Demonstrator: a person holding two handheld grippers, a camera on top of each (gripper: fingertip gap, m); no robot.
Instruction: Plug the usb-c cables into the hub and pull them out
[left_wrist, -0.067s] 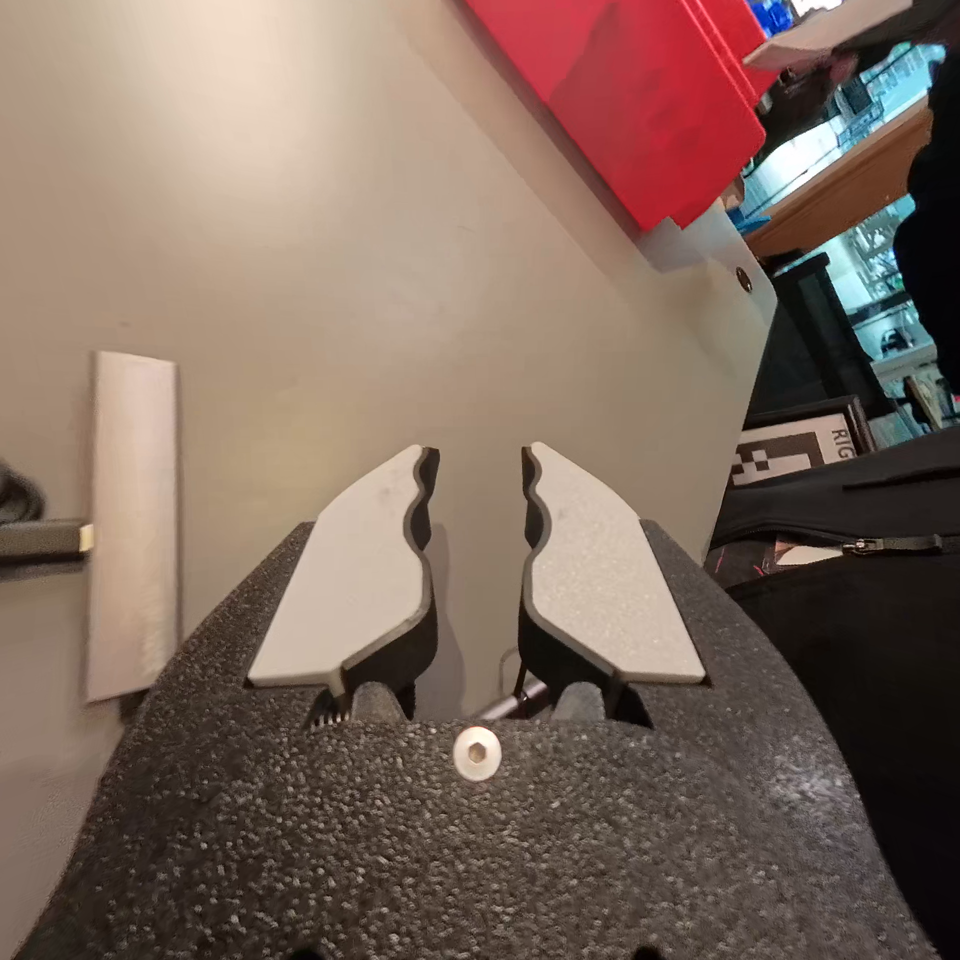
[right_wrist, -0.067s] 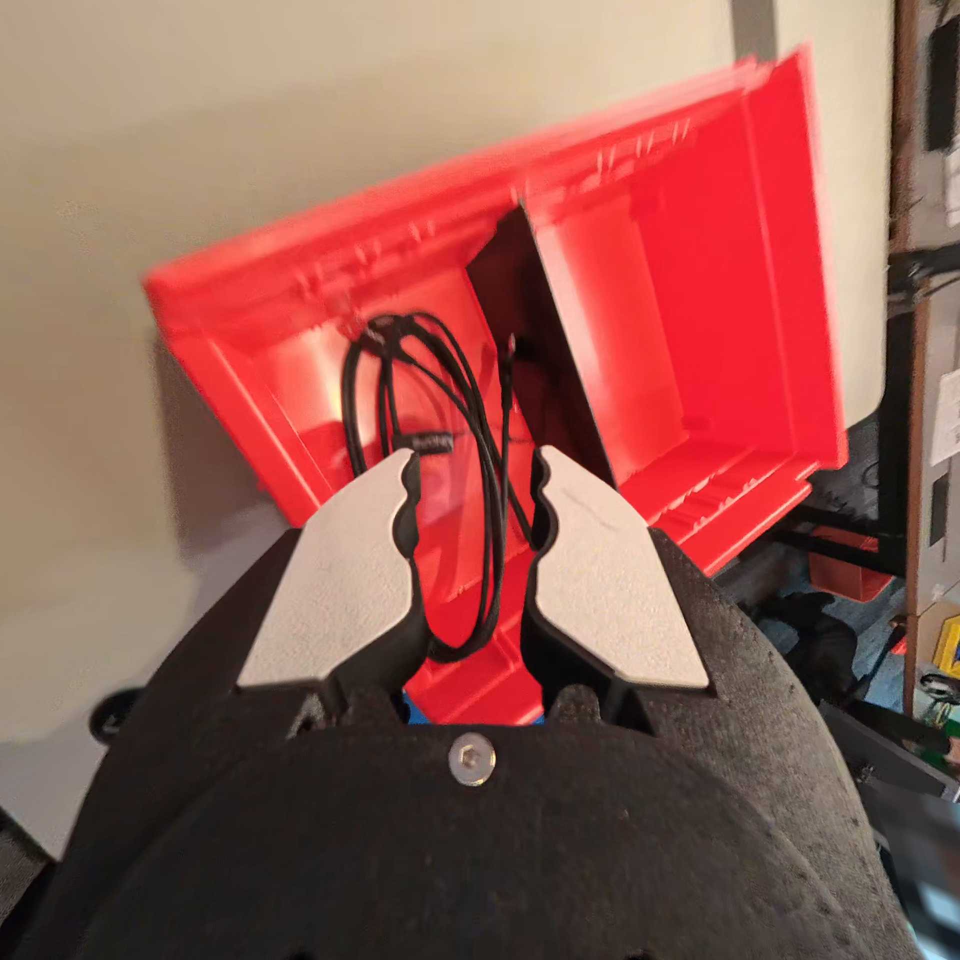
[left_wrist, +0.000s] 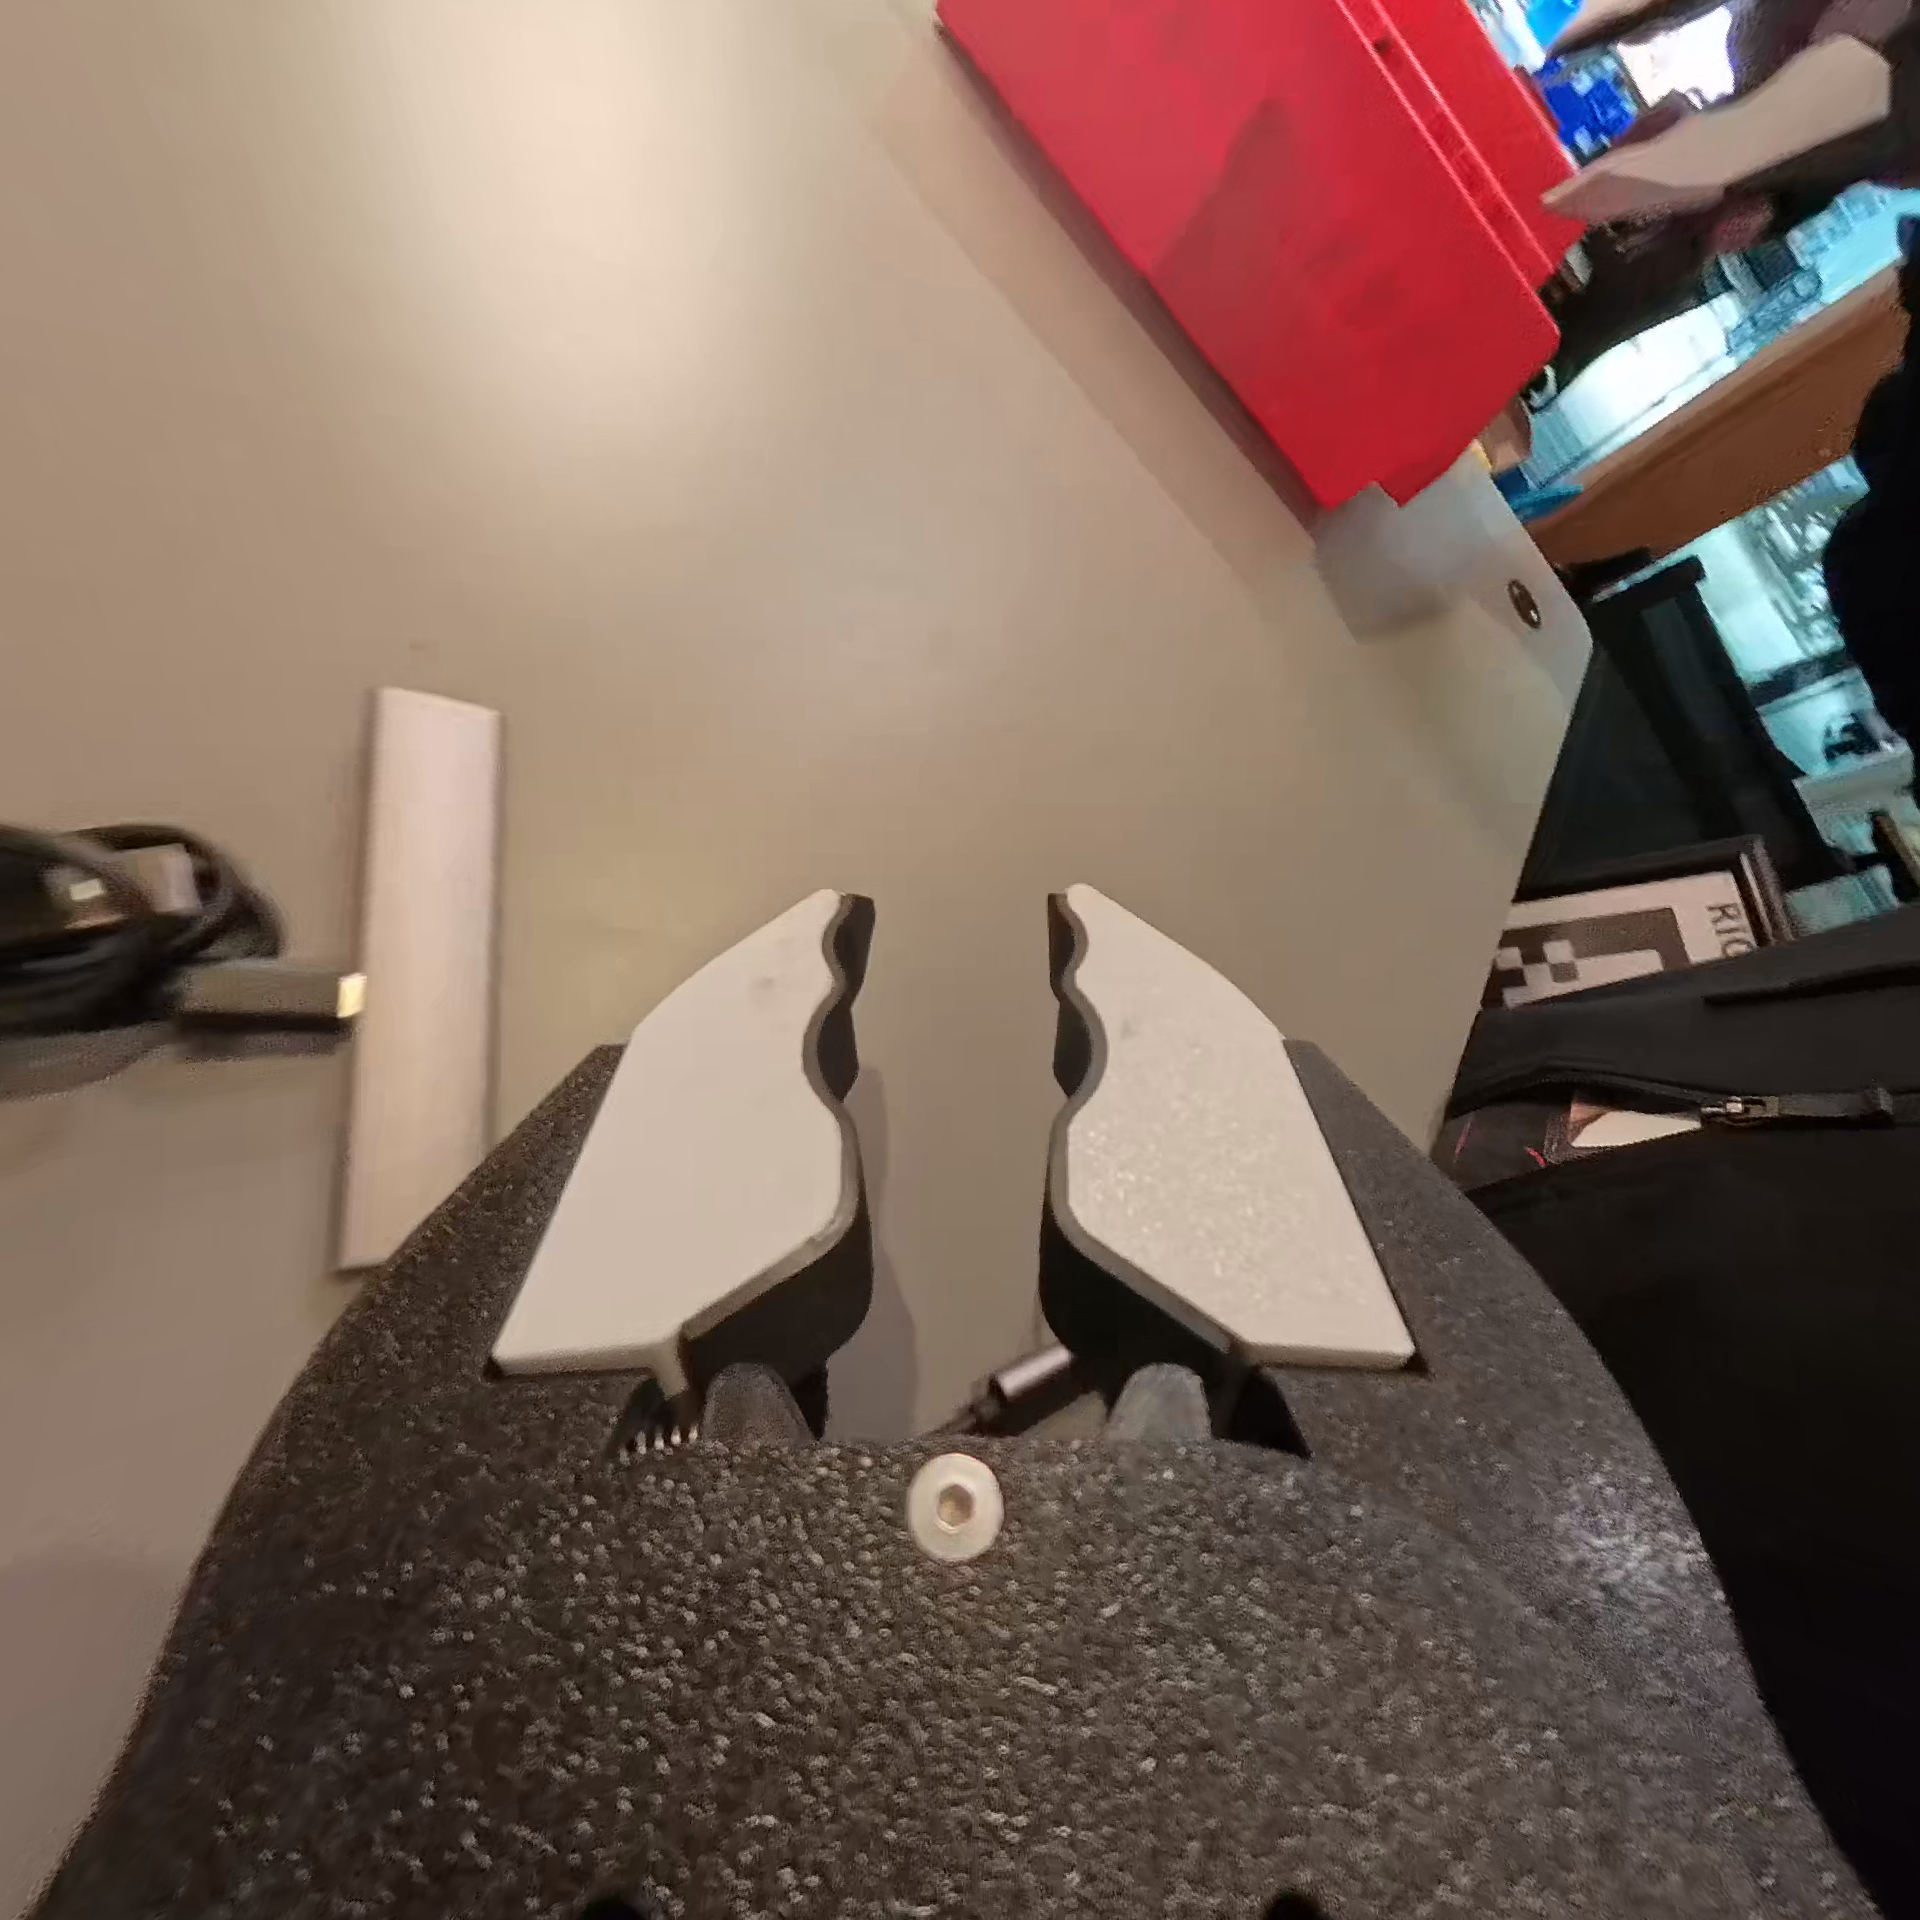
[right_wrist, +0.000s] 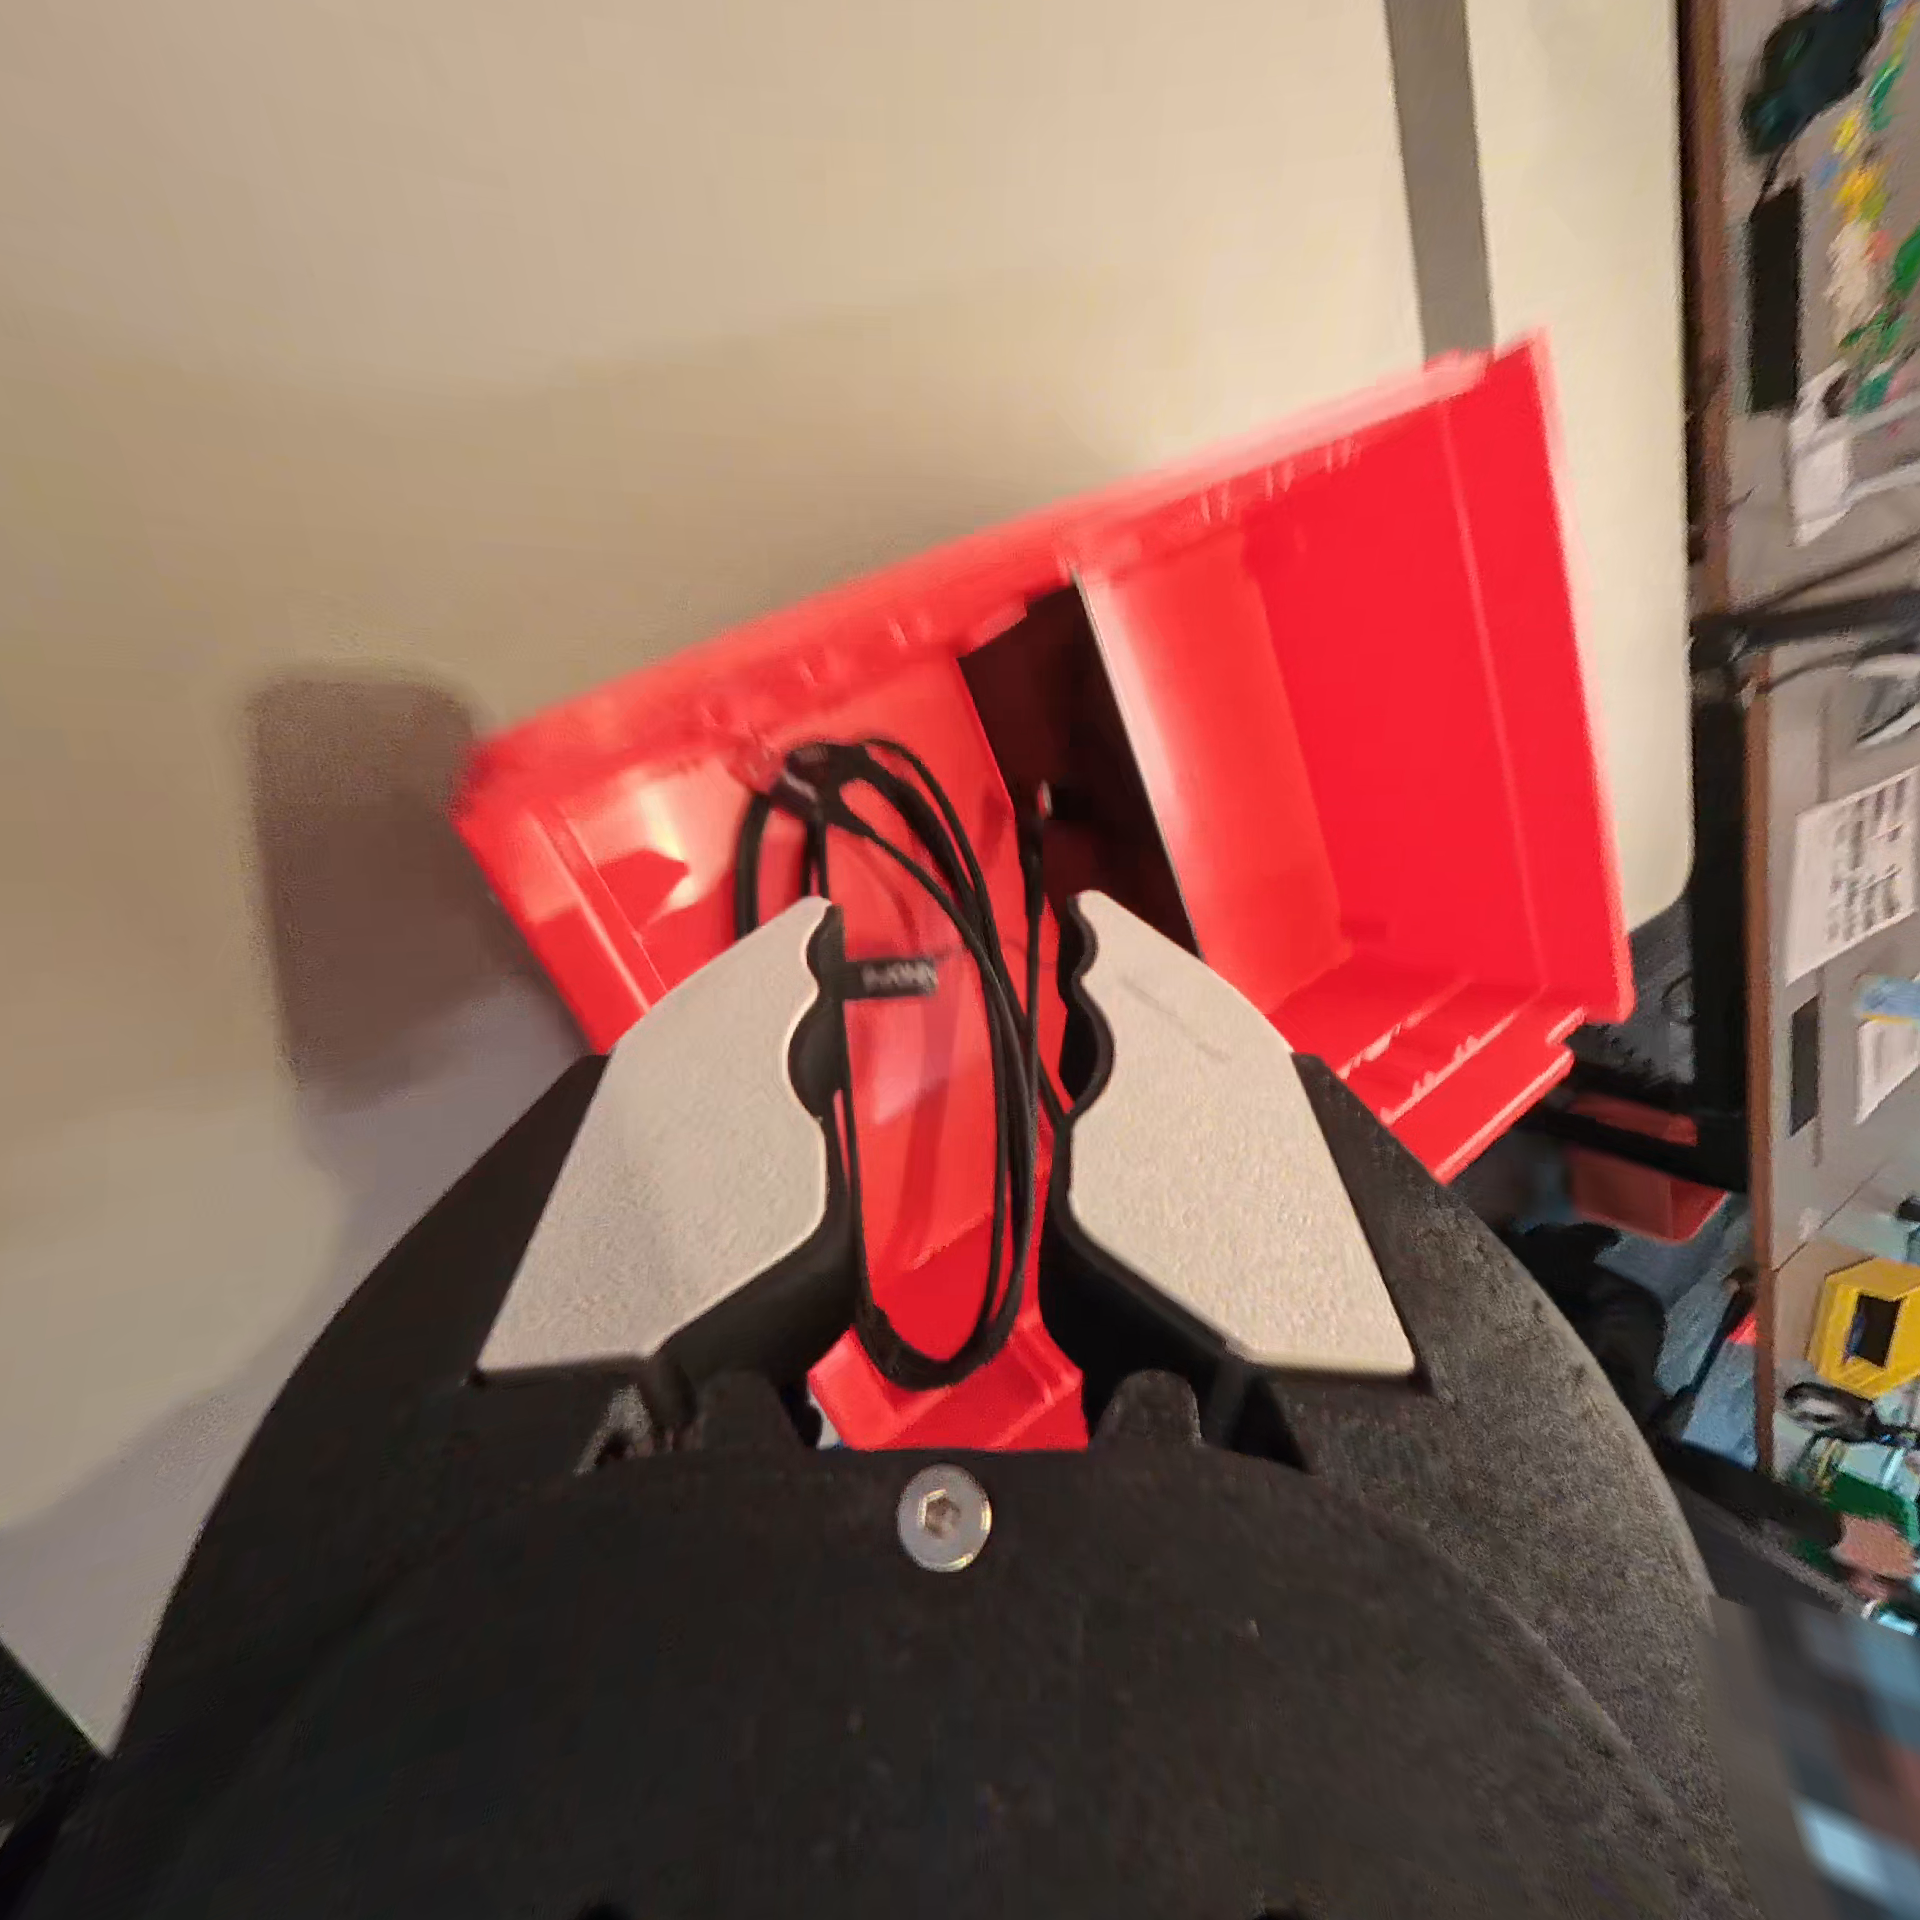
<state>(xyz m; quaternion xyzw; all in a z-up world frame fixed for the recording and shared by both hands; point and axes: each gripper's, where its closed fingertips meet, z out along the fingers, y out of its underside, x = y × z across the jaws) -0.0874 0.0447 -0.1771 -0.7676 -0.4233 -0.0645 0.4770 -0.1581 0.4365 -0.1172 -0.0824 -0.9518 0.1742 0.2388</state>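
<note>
In the left wrist view, the silver hub (left_wrist: 421, 977) lies flat on the beige table, left of my fingers. A dark grey usb-c plug (left_wrist: 275, 992) meets the hub's left edge with its metal tip. Its black cable coils (left_wrist: 114, 935) at the far left, blurred. My left gripper (left_wrist: 961, 914) is open and empty, to the right of the hub. Another grey plug end (left_wrist: 1023, 1387) shows low between its fingers. My right gripper (right_wrist: 951, 914) is open and empty above a red bin (right_wrist: 1403, 831), in line with a coil of thin black cables (right_wrist: 935, 1091) lying inside it.
The red bin also shows at the top of the left wrist view (left_wrist: 1299, 229). A black divider (right_wrist: 1060, 727) splits the bin. A black zipped bag (left_wrist: 1714, 1195) lies right of the left gripper. Cluttered shelves (right_wrist: 1829, 727) stand to the right beyond the table edge. About 40 centimetres separates my left fingertips from my right. From my left tips it is roughly 8 centimetres to the silver hub (left_wrist: 421, 977); from my right, 45 centimetres.
The left view has shifted: the hub and plug sit farther right and more cable shows. The red bin has slid down and right in the right view. Both grippers keep the same opening.
</note>
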